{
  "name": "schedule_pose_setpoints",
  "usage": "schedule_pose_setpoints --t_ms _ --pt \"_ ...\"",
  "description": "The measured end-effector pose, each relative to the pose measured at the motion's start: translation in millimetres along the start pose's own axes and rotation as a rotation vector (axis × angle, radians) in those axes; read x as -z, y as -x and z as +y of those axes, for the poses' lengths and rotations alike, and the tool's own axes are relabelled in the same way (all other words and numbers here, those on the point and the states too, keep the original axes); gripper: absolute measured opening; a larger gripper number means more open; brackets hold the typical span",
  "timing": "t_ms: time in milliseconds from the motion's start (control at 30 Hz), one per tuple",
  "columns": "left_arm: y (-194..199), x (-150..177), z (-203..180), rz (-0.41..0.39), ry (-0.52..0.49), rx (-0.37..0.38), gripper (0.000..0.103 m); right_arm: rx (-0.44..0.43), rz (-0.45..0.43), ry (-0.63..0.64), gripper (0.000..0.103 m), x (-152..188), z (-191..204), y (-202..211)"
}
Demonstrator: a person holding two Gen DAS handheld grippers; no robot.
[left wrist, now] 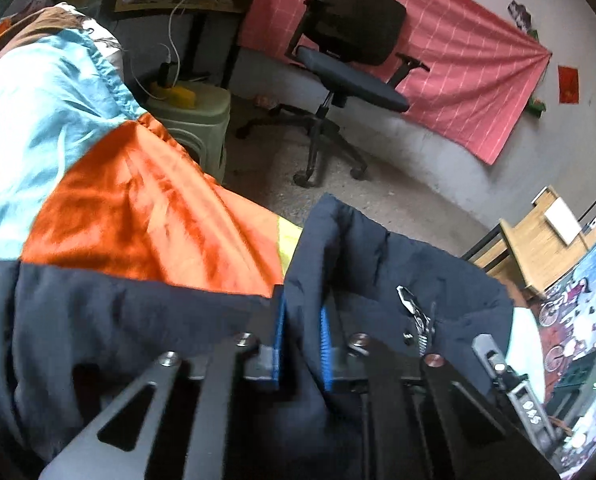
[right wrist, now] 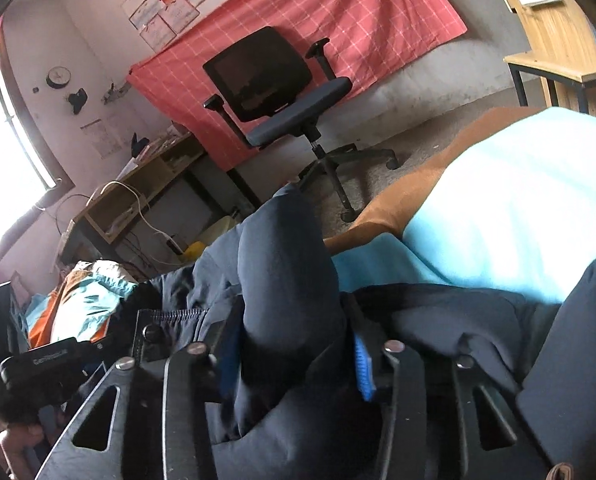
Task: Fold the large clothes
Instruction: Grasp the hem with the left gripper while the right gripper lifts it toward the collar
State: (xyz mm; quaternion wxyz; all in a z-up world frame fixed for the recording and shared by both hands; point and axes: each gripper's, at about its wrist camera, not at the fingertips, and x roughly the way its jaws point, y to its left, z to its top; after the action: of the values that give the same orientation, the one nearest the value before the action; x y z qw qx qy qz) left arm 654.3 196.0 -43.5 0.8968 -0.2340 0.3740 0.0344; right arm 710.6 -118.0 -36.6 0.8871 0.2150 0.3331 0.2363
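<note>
A large padded jacket in navy [left wrist: 138, 312], orange [left wrist: 146, 216] and light blue [left wrist: 30, 128] is held up off the surface. My left gripper [left wrist: 302, 340] is shut on a navy fold of the jacket near its zip pull [left wrist: 411, 304]. My right gripper [right wrist: 294, 356] is shut on a thick navy roll of the same jacket [right wrist: 286, 272]. The light blue part [right wrist: 509, 216] spreads to the right in the right wrist view. The other gripper's body [right wrist: 30, 364] shows at the lower left there.
A black office chair [left wrist: 349, 60] stands on the grey floor before a pink checked cloth on the wall [left wrist: 457, 60]. A green plastic stool [left wrist: 194, 120] with a yellow object and a desk with cables are at the left. A wooden table [left wrist: 545, 248] is at the right.
</note>
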Motion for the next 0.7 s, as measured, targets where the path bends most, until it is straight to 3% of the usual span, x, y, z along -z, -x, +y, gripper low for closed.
schedule_pose_setpoints --t_ms 133,267,467,600,700 --pt "44.6 -3.6 -17.5 -0.028 -0.057 0.006 0.009 -0.037 0.059 -0.014 0.027 0.0 8.7 23.7" --pt "101.2 3.0 -29.8 -0.058 -0.114 0.049 0.008 -0.07 0.032 0.075 0.024 -8.0 39.0 77.5" --pt "190.7 28.7 -24.4 -0.073 -0.155 0.131 0.007 -0.095 0.012 0.356 0.023 1.7 95.7 168.5" --pt "241.7 58.0 -12.7 -0.075 -0.153 0.189 0.006 -0.082 0.006 0.531 0.023 29.3 130.6 223.3" --pt "262.7 84.2 -5.1 -0.061 -0.152 0.214 0.006 -0.076 0.022 0.578 0.023 53.8 140.8 247.1"
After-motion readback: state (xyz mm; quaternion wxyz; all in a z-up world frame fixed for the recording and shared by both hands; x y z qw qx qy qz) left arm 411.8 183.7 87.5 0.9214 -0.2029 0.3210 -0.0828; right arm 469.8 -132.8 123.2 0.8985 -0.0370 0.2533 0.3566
